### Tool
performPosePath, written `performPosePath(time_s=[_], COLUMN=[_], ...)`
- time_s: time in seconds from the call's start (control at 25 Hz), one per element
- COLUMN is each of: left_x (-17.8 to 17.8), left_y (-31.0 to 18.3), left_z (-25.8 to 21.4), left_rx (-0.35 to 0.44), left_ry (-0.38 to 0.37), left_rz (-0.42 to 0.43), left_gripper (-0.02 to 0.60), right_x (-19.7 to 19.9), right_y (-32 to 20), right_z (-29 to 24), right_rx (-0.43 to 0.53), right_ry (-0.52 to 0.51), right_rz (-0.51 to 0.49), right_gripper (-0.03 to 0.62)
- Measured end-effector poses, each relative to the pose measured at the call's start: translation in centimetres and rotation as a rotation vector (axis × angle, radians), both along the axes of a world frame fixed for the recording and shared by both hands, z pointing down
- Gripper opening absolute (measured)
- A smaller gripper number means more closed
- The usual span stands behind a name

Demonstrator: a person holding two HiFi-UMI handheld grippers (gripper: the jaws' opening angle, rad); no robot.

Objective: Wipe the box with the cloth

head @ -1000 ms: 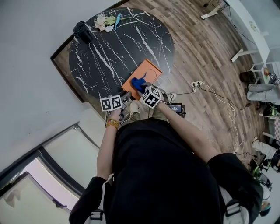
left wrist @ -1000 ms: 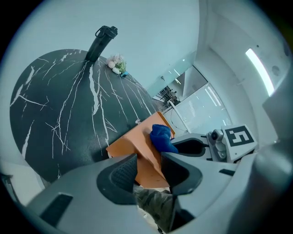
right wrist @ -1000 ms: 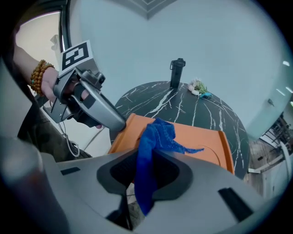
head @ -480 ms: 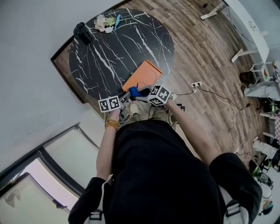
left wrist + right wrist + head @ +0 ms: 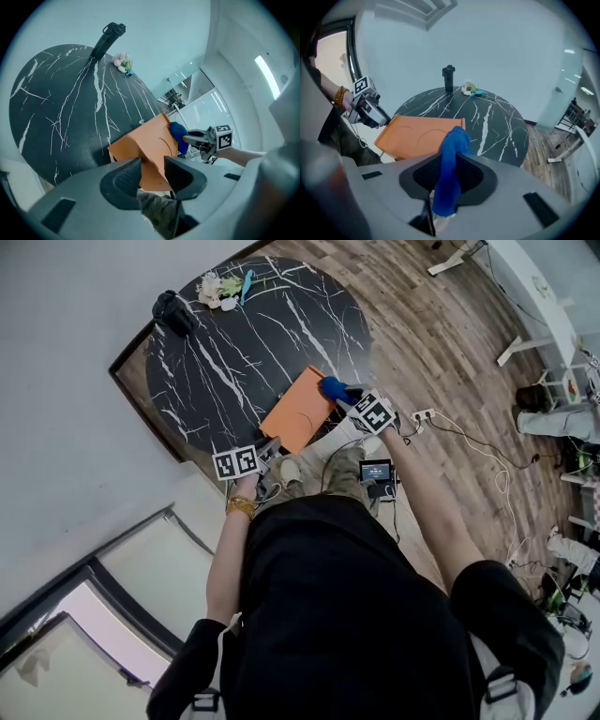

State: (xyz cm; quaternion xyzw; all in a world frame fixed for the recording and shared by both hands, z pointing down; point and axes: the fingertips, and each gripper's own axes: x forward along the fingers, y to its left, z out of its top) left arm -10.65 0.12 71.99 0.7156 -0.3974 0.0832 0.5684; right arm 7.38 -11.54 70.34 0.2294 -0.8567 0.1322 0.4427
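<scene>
Since a second ago the right gripper point(image 5: 345, 397) has swung from the near end of the flat orange box point(image 5: 298, 411) over to its right side, and it took the soft blue cloth point(image 5: 331, 387) along. Its 2 jaws are pinching the cloth, which sticks out in front in a bunch and hangs down behind the pads. The cloth now sits by the right edge of the box, near the far corner. I cannot tell if it touches the box or is just beside it.

The left gripper point(image 5: 266, 450) has stayed put at the near corner. Its 2 jaws have just closed in a little, and they pinch that corner of the box between the pads. The box lies at the near edge of the round black table point(image 5: 234, 343) with white lines, and its near end pokes out past the edge toward the person.

The step in hand looks like wiping the box along its right side. To do it well, I think the left gripper should hold the corner tight so the box does not slide or tip off the table. The right gripper should press the cloth bunch onto the box and drag it in long, slow strokes from 1 end to the other, so no part gets missed. Pushing too hard near the hanging end could tilt the box.
</scene>
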Motion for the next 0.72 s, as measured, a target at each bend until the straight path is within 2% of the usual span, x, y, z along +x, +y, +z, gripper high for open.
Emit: performPosePath(time_s=[0.08,0.24,0.32,0.44,0.72], left_x=[0.1,0.1,0.0,0.1,0.2], left_y=[0.0,0.0,0.0,0.1,0.1], left_z=[0.1,0.3,0.5,0.8,0.7], left_rx=[-0.004,-0.012,-0.016,-0.023,-0.02], left_ry=[-0.001,-0.002,-0.005,-0.005,0.013], left_rz=[-0.002,-0.005,-0.004,-0.001,0.003], left_gripper=[0.155,0.155,0.152,0.152,0.15], right_x=[-0.9,-2.1,-3.0,-4.5,-7.9], right_y=[1.1,2.1,3.2,5.3,9.7], right_z=[1.0,1.2,1.2,1.2,0.9], right_rx=[-0.012,-0.013,-0.022,-0.027,-0.103], right_ry=[0.017,-0.041,-0.086,-0.122,-0.151], right_rz=[-0.028,0.079,0.092,0.068,-0.033], right_gripper=[0.08,0.08,0.08,0.08,0.08])
